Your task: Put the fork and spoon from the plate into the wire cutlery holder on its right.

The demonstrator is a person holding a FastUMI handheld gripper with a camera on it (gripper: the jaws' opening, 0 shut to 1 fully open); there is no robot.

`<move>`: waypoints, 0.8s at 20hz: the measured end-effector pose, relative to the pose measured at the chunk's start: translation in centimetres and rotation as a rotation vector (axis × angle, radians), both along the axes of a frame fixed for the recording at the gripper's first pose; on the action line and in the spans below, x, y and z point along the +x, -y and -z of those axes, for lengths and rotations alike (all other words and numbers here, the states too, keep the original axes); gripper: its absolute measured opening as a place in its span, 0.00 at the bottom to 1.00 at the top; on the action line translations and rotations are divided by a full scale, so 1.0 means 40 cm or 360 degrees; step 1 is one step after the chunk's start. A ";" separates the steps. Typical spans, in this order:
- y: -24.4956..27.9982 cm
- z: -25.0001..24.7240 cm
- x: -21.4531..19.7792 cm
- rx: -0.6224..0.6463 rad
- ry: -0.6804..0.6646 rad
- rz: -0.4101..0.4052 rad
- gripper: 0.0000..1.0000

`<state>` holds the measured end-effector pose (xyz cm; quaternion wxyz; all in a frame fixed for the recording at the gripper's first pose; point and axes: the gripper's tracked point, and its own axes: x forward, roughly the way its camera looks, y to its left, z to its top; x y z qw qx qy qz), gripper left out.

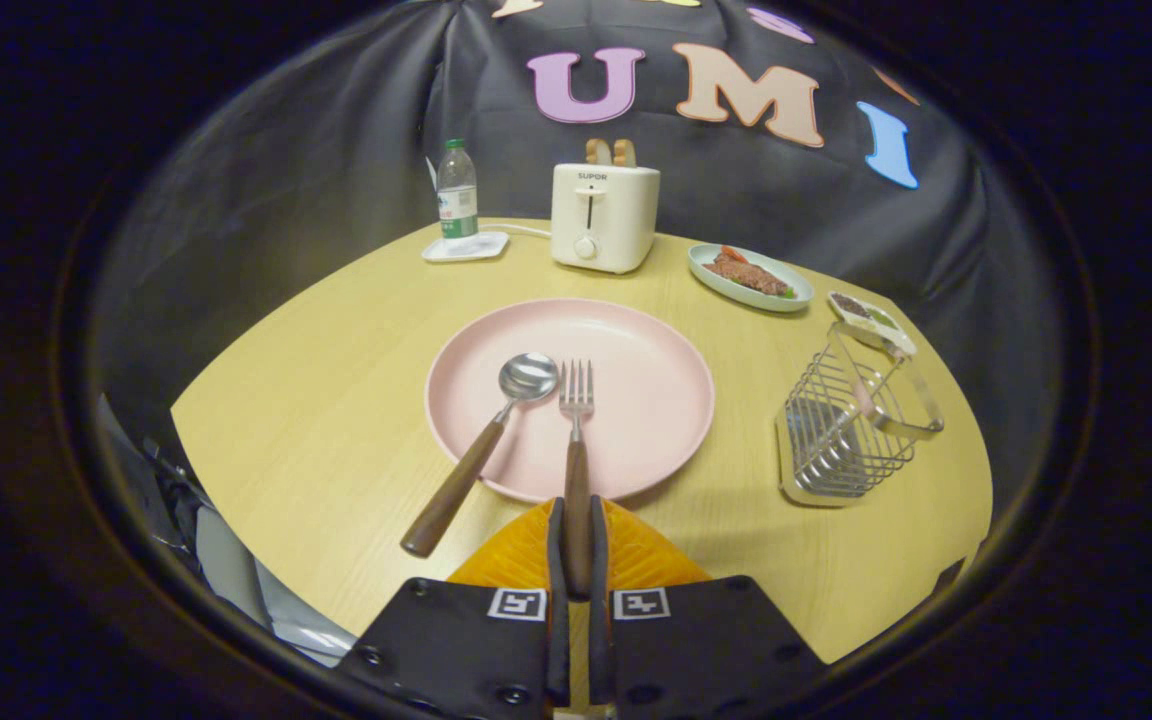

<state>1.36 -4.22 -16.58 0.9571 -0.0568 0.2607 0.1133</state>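
Closest to the camera, the gripper (pixel 577 545) has its 2 fingers drawn in against the brown wooden handle of the steel fork (pixel 576 470), 1 finger pressing each side near the handle's end.

Fork's long axis runs straight ahead along the fingers; tines rest on the round pink plate (pixel 656 400), handle overhanging the plate's near rim.

Wooden-handled steel spoon (pixel 481 450) lies just left of the fork, bowl on the plate, handle angled out toward the near-left edge of the pale wooden table (pixel 336 400).

Steel wire cutlery holder (pixel 851 425) stands near the table's right edge, well apart from the plate, ahead and right of the fingers. Judgement: lift, then carry rightward.
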 end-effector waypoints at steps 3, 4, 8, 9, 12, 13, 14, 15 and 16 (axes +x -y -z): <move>0.006 -0.024 -0.004 -0.0015 0.0017 0.0013 0.10; 0.008 -0.036 -0.005 -0.0013 0.0028 0.0019 0.10; 0.026 -0.093 -0.013 -0.0041 0.0064 0.0052 0.10; 0.032 -0.106 -0.016 -0.0047 0.0062 0.0066 0.10; 0.053 -0.141 -0.028 -0.0072 0.0045 0.0139 0.10; 0.062 -0.155 -0.031 -0.0065 0.0035 0.0173 0.10; 0.066 -0.169 -0.033 -0.0047 0.0024 0.0207 0.10; 0.073 -0.185 -0.035 -0.0025 0.0010 0.0242 0.10; 0.080 -0.200 -0.037 -0.0009 -0.0001 0.0280 0.10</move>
